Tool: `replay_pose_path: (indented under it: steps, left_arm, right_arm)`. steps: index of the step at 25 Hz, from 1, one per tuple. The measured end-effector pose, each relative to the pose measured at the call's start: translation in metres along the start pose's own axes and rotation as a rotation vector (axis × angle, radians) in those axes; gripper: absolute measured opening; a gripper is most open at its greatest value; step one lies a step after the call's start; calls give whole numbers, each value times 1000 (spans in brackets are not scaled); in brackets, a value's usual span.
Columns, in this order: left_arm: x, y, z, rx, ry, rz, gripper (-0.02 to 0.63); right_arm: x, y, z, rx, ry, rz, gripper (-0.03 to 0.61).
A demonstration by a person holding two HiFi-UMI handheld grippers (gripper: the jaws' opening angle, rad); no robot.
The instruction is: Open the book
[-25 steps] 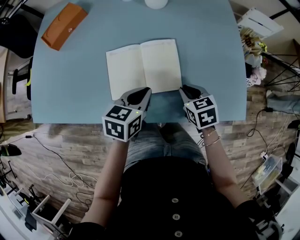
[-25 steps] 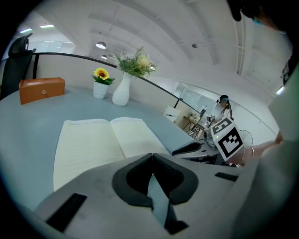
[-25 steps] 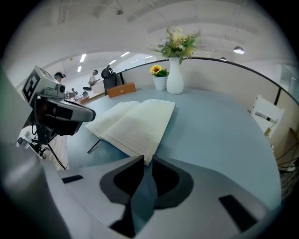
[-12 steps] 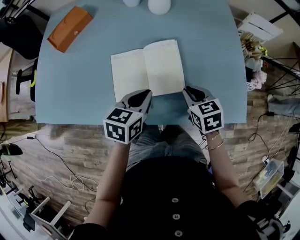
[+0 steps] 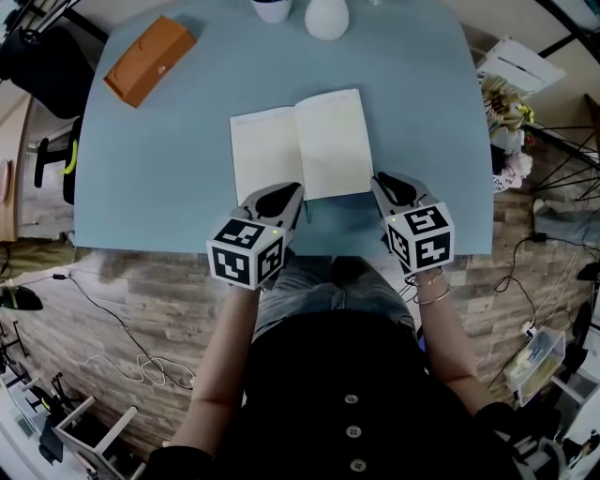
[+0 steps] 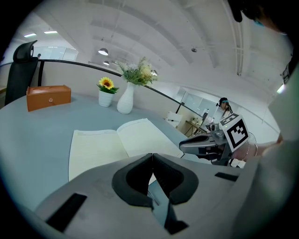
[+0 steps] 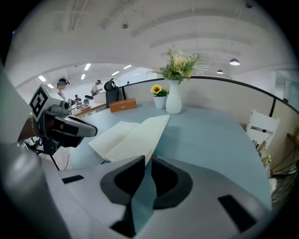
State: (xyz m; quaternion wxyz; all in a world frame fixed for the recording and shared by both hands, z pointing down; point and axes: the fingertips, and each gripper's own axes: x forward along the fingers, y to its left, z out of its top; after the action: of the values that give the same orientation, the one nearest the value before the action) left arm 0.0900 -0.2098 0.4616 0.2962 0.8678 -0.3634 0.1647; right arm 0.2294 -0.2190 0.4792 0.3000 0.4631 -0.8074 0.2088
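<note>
The book (image 5: pixel 300 145) lies open and flat on the blue table (image 5: pixel 159 187), with pale blank pages facing up. My left gripper (image 5: pixel 292 188) is shut and empty, its tips at the near edge of the left page. My right gripper (image 5: pixel 382 179) is shut on nothing, just beside the book's near right corner. The left gripper view shows the open book (image 6: pixel 117 142) beyond the closed left gripper (image 6: pixel 152 155), with the right gripper off to the right. In the right gripper view the right gripper (image 7: pixel 146 158) points at the book (image 7: pixel 131 135), whose right page lifts slightly.
An orange box (image 5: pixel 150 58) sits at the table's far left. At the far edge stand a white vase (image 5: pixel 326 17) and a small white pot (image 5: pixel 272 7) with a sunflower. A black chair (image 5: pixel 47 159) stands left of the table and a white chair (image 5: pixel 520 61) to its right.
The head view has shifted, so the table and book sit lower and further right in it. The book stays open, and both grippers keep their places at its near edge.
</note>
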Motion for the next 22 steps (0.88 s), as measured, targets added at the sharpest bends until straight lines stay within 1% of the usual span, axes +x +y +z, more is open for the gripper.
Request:
replay_pose_path:
  steps: [5,12,15,19,22]
  left_arm:
    - [1,0,8,11,-13,4,12]
    - [-5,-4,15,30,-26,-2,12]
    - [-9,-5,23,40,-43,-3,12]
    - [-17,-5,35,59,-78,-1,12]
    - [-20,-3,41,68,-98,7,12]
  right_arm:
    - [0,-5,18,-20,-32,-3,44]
    - [-5,2,51,-50,-115,1,41]
    - [-12,8,67,-50,-162,21,41]
    - [-24,17,88,-21,-241,55,43]
    - [-31,27,97,-27,-274,81,43]
